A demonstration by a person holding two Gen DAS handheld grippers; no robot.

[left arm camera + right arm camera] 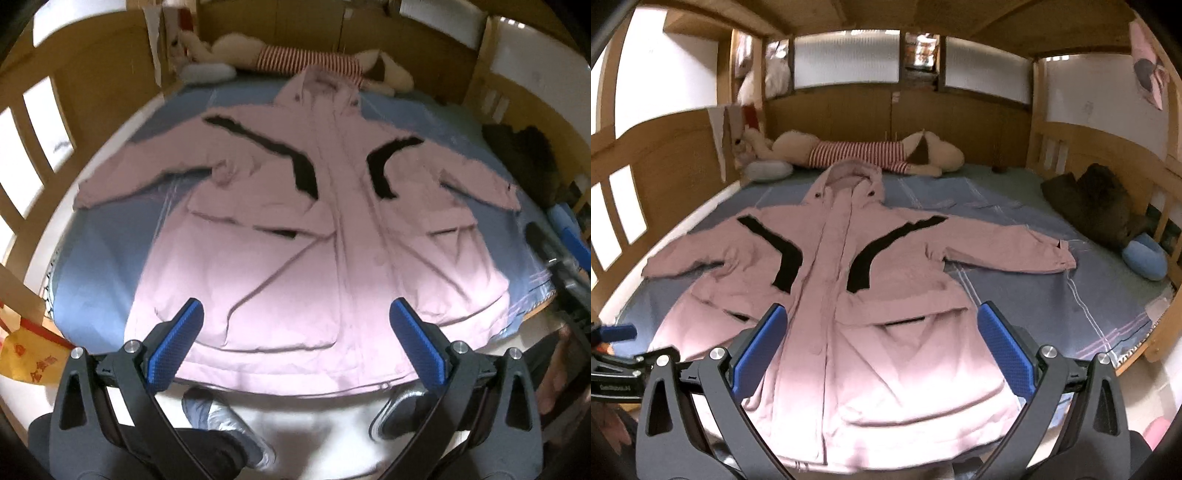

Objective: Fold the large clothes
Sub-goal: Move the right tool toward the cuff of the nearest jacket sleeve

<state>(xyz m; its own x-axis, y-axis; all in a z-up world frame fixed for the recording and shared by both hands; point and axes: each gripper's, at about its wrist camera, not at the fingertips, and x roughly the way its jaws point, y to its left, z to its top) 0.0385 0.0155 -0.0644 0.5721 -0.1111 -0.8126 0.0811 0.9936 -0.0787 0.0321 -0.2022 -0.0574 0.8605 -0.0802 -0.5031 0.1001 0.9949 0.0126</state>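
Note:
A long pink coat [295,229] with black chest panels lies spread face up on the blue bed sheet [107,258], hood toward the headboard and both sleeves stretched out sideways. The same pink coat [857,314] fills the middle of the right wrist view, its hem hanging over the bed's near edge. My left gripper [295,317] hovers open above the hem, nothing between its blue pads. My right gripper [882,321] also stands open over the lower coat, touching nothing. The right gripper's dark frame [561,266] shows at the far right of the left wrist view.
A large plush toy in a striped shirt [857,153] lies along the headboard. A dark garment pile [1097,203] and a blue cushion [1145,256] sit at the bed's right side. Wooden bunk rails [624,206] enclose the bed. The person's shoes [229,432] stand on the floor below.

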